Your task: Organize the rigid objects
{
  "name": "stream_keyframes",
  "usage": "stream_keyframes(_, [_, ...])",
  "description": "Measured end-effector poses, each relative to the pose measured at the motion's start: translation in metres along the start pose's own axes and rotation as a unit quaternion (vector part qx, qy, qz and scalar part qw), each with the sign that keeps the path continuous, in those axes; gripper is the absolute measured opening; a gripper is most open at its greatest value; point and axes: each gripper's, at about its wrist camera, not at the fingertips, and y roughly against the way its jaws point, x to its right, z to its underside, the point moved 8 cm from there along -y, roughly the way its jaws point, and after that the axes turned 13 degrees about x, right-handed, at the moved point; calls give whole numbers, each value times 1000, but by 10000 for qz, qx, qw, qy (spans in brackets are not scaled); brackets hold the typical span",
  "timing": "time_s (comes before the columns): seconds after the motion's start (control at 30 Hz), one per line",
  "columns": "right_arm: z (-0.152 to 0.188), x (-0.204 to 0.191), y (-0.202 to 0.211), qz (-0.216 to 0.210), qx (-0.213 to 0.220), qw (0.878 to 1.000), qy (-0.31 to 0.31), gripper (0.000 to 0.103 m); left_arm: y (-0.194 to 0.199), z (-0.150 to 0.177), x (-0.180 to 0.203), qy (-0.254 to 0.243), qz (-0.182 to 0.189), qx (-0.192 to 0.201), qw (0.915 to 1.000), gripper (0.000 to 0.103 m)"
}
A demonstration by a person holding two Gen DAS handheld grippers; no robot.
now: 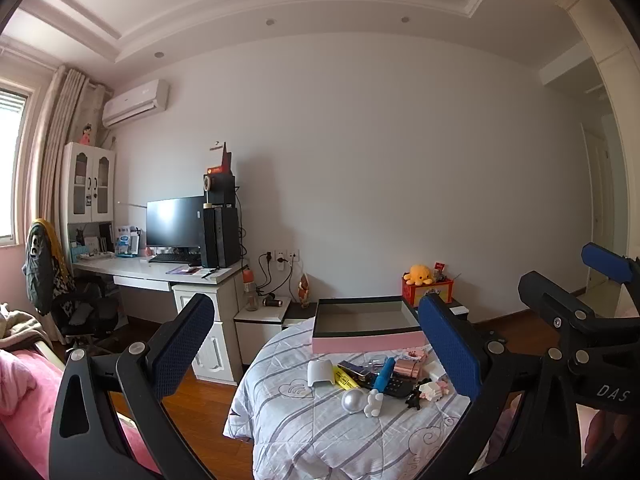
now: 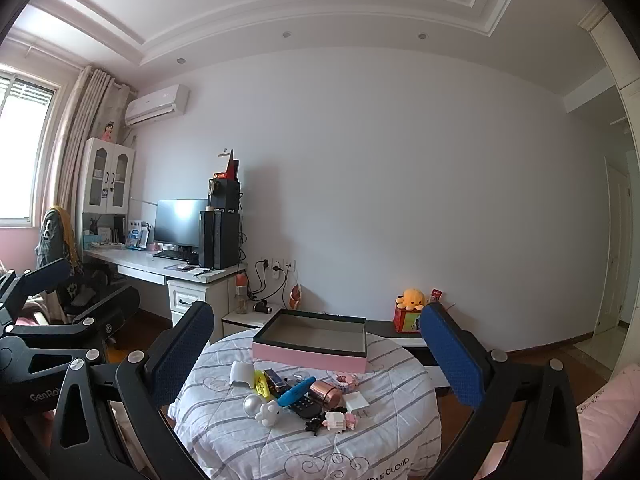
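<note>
On the quilt-covered table (image 2: 248,440) in the middle of the bedroom, a heap of small rigid things lies just in front of a shallow pink box (image 2: 310,344), which sits open and empty at the far side, most likely as the place the things are meant to go. The pile includes a silver ball (image 2: 253,404), a white toy figure (image 2: 270,414), a blue tool (image 2: 296,392), a copper cylinder (image 2: 325,393), a black remote (image 2: 306,406), a yellow marker (image 2: 261,383) and a white curved piece (image 2: 242,372), many touching or overlapping.

The right gripper (image 2: 312,356) hangs above and short of the heap, jaws spread wide and holding nothing; the pile shows between and below the fingers, not yet reached. The left gripper (image 1: 316,344) is likewise wide open and empty, with the same objects low between its fingers. Both seem held back to take in the clutter before a first pick.
</note>
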Motion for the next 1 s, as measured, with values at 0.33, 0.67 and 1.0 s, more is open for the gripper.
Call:
stream_keyframes(0.33, [0, 0, 3, 13, 4, 10000, 28, 103, -2, 1, 1, -36, -4, -17, 10000, 103])
stream_keyframes(0.67, [6, 3, -2, 58, -146, 9999, 31, 103, -12, 10, 6, -77, 19, -149, 9999, 103])
stream_keyframes(1.0, [15, 6, -7, 48, -245, 9997, -49, 103, -15, 16, 9, -160, 14, -132, 9998, 103])
